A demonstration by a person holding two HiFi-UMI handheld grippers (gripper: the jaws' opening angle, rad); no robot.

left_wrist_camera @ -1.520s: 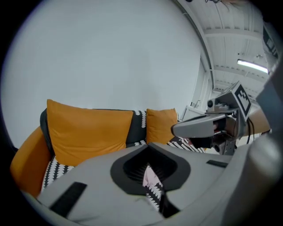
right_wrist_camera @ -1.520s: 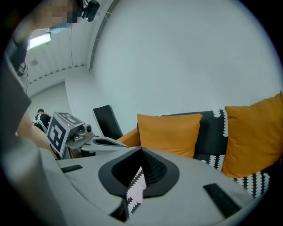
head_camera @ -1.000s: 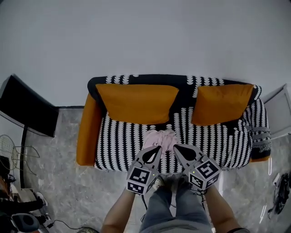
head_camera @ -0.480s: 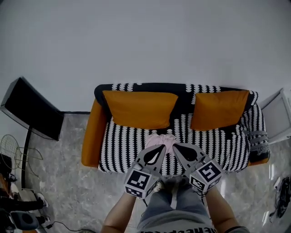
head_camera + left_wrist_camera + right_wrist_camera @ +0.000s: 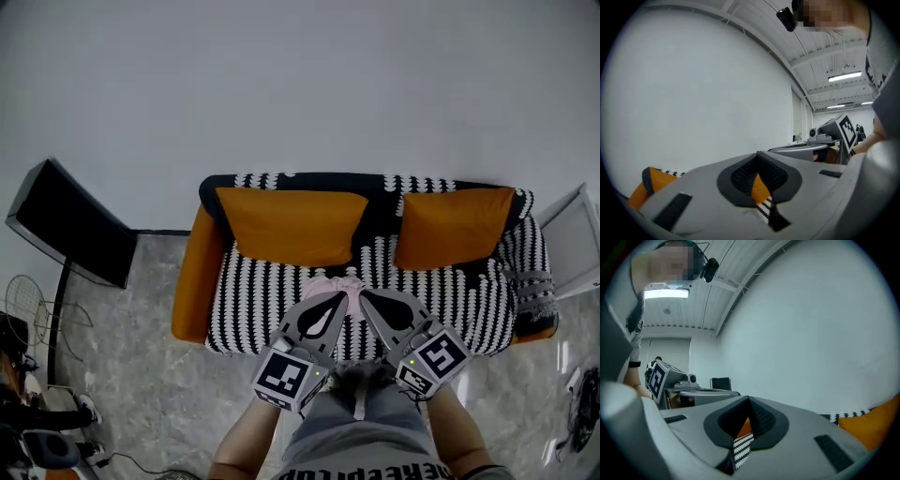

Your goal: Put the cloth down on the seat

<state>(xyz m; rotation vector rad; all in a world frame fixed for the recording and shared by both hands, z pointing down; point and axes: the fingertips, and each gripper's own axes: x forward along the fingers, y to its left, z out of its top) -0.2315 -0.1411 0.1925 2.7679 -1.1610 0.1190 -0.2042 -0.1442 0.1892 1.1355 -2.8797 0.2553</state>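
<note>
Pink cloth (image 5: 337, 283) lying bunched on the striped seat (image 5: 262, 292), nothing gripping it

Left to right: a black screen (image 5: 70, 234) stands at the sofa's 9 o'clock. The left gripper (image 5: 330, 305) has its jaws pinched together on nothing. The cloth sits at roughly 12 o'clock from both tips, just past them. The right gripper (image 5: 373, 303) is closed and empty too. Two orange cushions (image 5: 291, 225) sit behind.

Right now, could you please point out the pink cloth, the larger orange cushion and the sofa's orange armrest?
pink cloth (image 5: 339, 283), head view, its bunched upper part.
larger orange cushion (image 5: 289, 225), head view, the middle of its face.
sofa's orange armrest (image 5: 191, 274), head view, midway along its top.
</note>
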